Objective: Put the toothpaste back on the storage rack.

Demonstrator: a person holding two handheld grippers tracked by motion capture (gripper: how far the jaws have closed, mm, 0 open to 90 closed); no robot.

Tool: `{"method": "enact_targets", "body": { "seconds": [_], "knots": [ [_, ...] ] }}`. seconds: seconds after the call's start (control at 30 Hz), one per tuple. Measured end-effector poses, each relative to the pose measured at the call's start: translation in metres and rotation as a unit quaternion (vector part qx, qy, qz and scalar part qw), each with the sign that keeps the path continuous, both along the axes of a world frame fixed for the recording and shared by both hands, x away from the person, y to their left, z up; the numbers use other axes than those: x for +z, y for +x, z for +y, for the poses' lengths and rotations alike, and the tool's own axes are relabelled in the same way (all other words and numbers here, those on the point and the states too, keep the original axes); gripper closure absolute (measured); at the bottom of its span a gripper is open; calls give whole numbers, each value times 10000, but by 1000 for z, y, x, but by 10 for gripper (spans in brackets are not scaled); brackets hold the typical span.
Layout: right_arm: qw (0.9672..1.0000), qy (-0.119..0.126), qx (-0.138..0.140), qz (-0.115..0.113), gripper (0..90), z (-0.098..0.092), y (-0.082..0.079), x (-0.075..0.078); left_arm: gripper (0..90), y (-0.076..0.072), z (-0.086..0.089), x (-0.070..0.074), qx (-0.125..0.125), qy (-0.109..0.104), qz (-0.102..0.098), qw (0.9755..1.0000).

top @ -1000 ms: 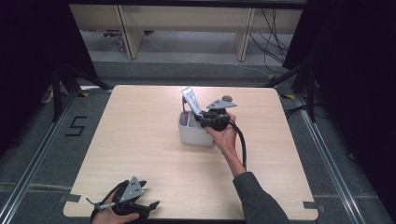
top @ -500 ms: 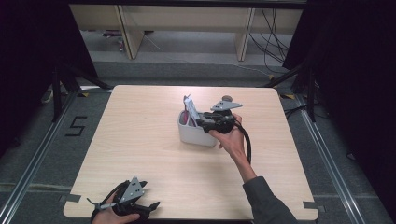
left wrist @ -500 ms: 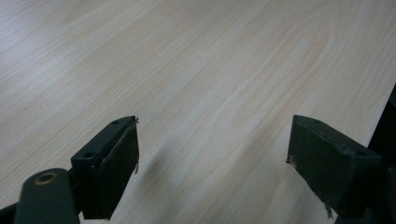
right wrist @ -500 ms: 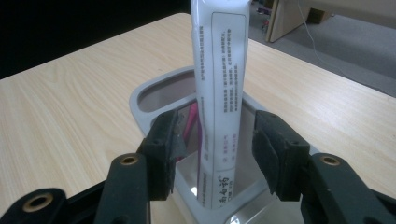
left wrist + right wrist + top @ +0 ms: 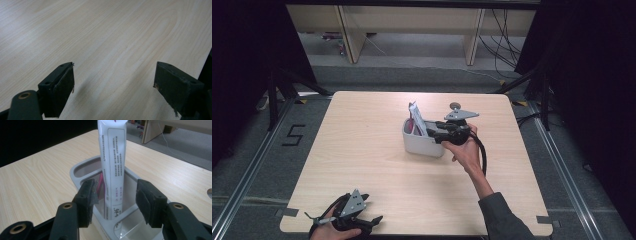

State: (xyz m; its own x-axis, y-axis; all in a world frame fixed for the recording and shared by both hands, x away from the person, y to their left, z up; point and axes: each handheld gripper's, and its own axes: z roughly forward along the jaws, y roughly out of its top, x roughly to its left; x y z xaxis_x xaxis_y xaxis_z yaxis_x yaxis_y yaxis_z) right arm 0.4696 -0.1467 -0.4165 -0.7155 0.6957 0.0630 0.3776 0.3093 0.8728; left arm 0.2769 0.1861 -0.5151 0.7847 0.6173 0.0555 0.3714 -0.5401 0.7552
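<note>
Nearest to us, at the front edge of the pale wood-grain counter [image 5: 362, 150], we see the left claw [image 5: 364, 222] held in the person's left hand [image 5: 332, 231], well apart from the grey plastic bin [image 5: 419, 142] and on its near left side. In the left gripper view its two black jaws stand wide apart over bare wood, with nothing between them.

Farther in, near the middle of the counter, we find the grey plastic bin, a shallow open-topped box with a rounded rim. The person's right hand [image 5: 467, 152] comes up along the bin's right side and holds the right claw [image 5: 113, 200] level with the rim, pointing into it.

In the right gripper view we see this claw's jaws parted, one on each side of a tall white tube with printed text [image 5: 112, 170]. The tube stands nearly upright inside the bin, leaning slightly, and neither pad touches it. Something pink [image 5: 100, 183] lies in the bin just behind the tube; we cannot tell what it is.
</note>
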Motion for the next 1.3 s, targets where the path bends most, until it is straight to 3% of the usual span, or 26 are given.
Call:
{"method": "enact_targets", "body": {
  "seconds": [0.13, 0.17, 0.2, 0.5, 0.53, 0.63, 0.77, 0.8, 0.9, 0.93, 0.97, 1.0, 1.1, 1.2, 1.23, 1.3],
  "knots": [
    [9999, 11, 86, -64, 493, -4, 0, -2, 161, 0, 0, 0, 2, -2, 6, 10000],
    [9999, 84, -20, 71, 489, -4, -2, -2, 161, 0, 0, 0, 3, 0, 3, 10000],
    [10000, 17, -9, -25, 483, -6, -1, -2, 161, 0, 0, 0, 4, 10, -13, 10000],
    [9997, 233, -9, 44, 450, -13, -6, -5, 161, 0, 1, 0, 5, 12, -21, 10000],
    [9998, 175, -47, -18, 445, -14, -7, -4, 161, 1, 1, 0, 4, 15, -19, 10000],
    [9997, 247, -2, 87, 443, -16, -9, -4, 161, 1, 1, 0, -1, 18, -23, 10000],
    [9998, 199, -69, -27, 438, -19, -10, -4, 161, 0, 1, 0, -4, 17, -7, 10000],
    [9997, 237, -76, 78, 437, -19, -12, -3, 161, 0, 1, 0, -4, 19, -7, 10000],
    [9999, 161, -6, -58, 433, -23, -12, -4, 161, 1, 1, 0, -18, 14, 0, 10000],
    [9996, 254, -66, 51, 431, -23, -13, -4, 161, 1, 1, 1, -7, 91, -59, 9999],
    [9998, 166, -126, 9, 427, -24, -14, -4, 161, 1, 1, 1, 23, 83, -69, 9999],
    [9996, 215, -153, 106, 423, -24, -16, -4, 161, 1, 2, 1, -8, 60, -58, 10000],
    [9999, 161, -30, -31, 418, -27, -15, -4, 161, -1, 0, 0, 77, -111, 9, 9999],
    [9996, 201, -166, 51, 398, -28, -19, -4, 161, -1, 1, 0, 65, -82, -18, 9999],
    [9996, 171, -120, 192, 394, -29, -20, -3, 161, -1, 1, 0, 70, -86, -14, 9999],
    [9998, 140, -145, 89, 383, -30, -21, -5, 161, -1, 1, 0, 69, -74, -18, 9999]
  ]
}}
